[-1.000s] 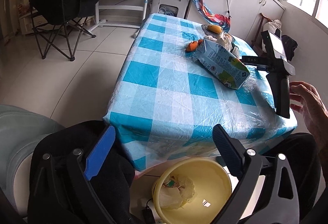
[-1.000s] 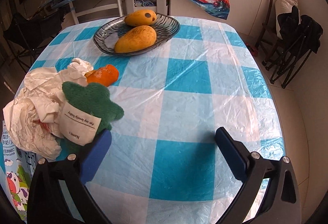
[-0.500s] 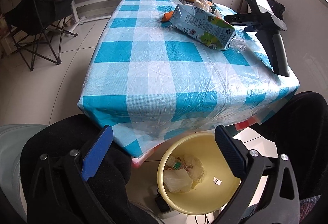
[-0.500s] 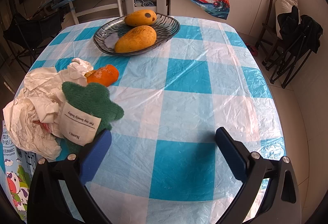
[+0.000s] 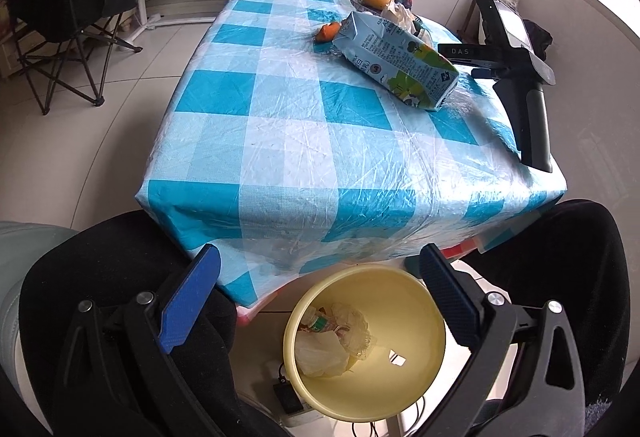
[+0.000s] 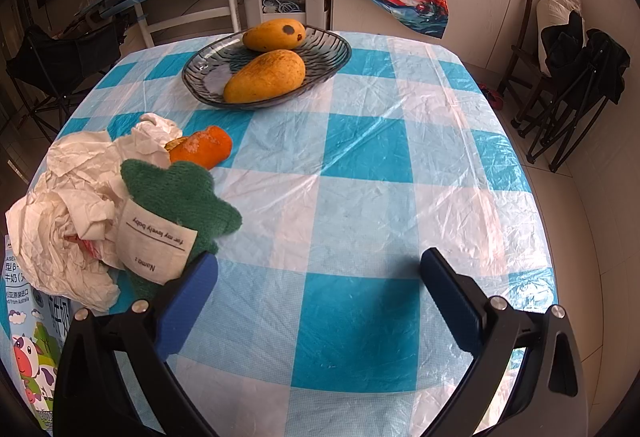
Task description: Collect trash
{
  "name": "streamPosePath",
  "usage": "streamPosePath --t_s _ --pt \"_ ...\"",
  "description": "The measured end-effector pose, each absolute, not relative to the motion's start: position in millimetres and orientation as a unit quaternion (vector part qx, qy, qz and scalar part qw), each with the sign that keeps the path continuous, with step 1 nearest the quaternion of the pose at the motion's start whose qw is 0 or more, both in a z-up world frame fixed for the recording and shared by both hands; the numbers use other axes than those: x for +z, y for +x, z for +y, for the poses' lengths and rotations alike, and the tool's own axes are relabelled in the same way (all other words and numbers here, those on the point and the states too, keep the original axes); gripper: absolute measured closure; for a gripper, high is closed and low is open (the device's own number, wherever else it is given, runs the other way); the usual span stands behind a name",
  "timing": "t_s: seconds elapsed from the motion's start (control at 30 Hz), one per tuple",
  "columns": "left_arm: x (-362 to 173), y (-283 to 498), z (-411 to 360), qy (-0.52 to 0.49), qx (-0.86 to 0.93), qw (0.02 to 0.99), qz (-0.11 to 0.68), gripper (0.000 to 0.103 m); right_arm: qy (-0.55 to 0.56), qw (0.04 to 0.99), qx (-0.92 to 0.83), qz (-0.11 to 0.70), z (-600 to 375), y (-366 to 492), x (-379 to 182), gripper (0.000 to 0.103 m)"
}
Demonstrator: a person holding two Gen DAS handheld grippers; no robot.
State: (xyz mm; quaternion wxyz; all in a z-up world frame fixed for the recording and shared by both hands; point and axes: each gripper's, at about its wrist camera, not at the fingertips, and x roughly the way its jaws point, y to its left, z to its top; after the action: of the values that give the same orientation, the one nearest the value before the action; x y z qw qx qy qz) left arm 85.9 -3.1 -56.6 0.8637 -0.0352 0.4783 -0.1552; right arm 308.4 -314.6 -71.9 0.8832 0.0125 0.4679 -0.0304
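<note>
Readable text: a toy's tag, a milk carton, and one device.

You can read "for my lovely baby" and "Name :" on the white cloth tag [image 6: 154, 243] sewn to the green plush toy [image 6: 182, 193], seen upside down from the right wrist. On the milk carton [image 6: 34, 349] at that view's left edge you can make out "牛奶" and "from Australia"; its other print is too small to read in either view. From the left wrist you see "DAS" on the black device [image 5: 466, 51] lying on the bench.
</note>
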Motion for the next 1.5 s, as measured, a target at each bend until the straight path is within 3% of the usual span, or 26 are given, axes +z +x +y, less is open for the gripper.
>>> streamPosePath --t_s 1.5 --pt "-55.0 86.5 -6.1 -0.037 -0.161 0.862 0.478 0.007 0.013 0.883 -0.031 0.468 -314.8 308.3 -71.7 0.006"
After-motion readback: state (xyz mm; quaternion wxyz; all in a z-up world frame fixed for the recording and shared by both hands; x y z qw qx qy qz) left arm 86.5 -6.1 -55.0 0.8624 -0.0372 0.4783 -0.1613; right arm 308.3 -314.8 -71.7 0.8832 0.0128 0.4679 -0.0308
